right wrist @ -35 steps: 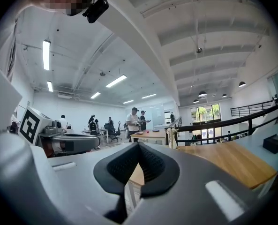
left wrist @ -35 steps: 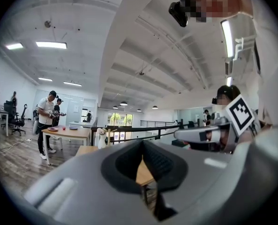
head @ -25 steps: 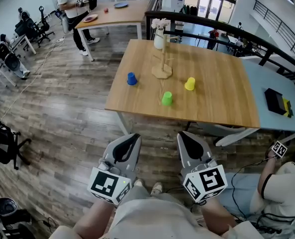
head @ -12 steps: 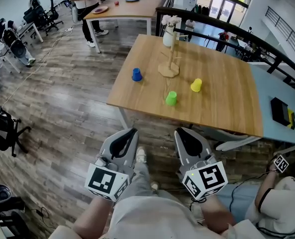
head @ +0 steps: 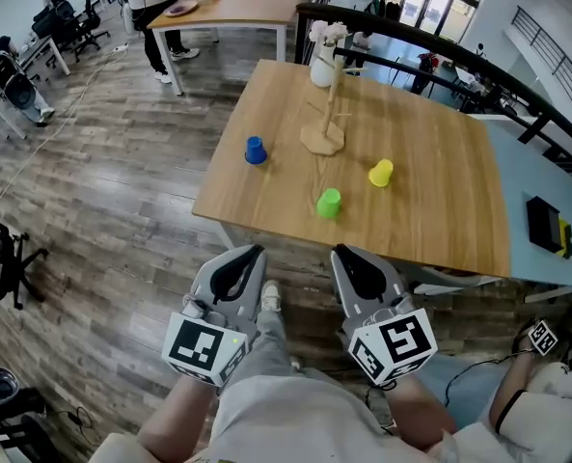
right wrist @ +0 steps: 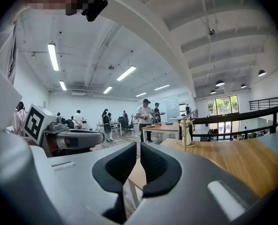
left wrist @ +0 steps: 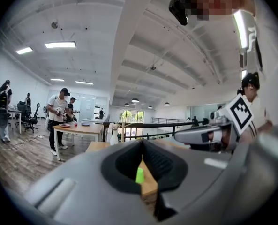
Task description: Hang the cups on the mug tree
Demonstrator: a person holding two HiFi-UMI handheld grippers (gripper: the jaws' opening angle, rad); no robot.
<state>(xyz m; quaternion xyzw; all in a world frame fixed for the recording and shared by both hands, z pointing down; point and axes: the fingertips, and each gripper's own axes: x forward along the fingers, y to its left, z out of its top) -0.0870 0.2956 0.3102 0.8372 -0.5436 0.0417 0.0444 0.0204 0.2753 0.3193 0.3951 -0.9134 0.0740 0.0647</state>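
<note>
Cups all sit on the wooden table, none on the mug tree yet. The green cup is nearest, ahead of and between the two grippers. The yellow cup is further ahead of the right gripper, and the blue cup is ahead of the left gripper. The tree rises beyond the green cup, well apart from both grippers. The left gripper's jaws are pressed together on nothing; the right gripper's jaws have just been opening and stand a crack apart, with nothing between them. This looks like the approach, before any pick. The next move calls for reaching over the table's near edge with jaws spread wider to take a cup, probably the green one. A white vase of flowers just behind the tree could be knocked during hanging. A black railing runs beyond the table, and a seated person is off to the right gripper's right.
</note>
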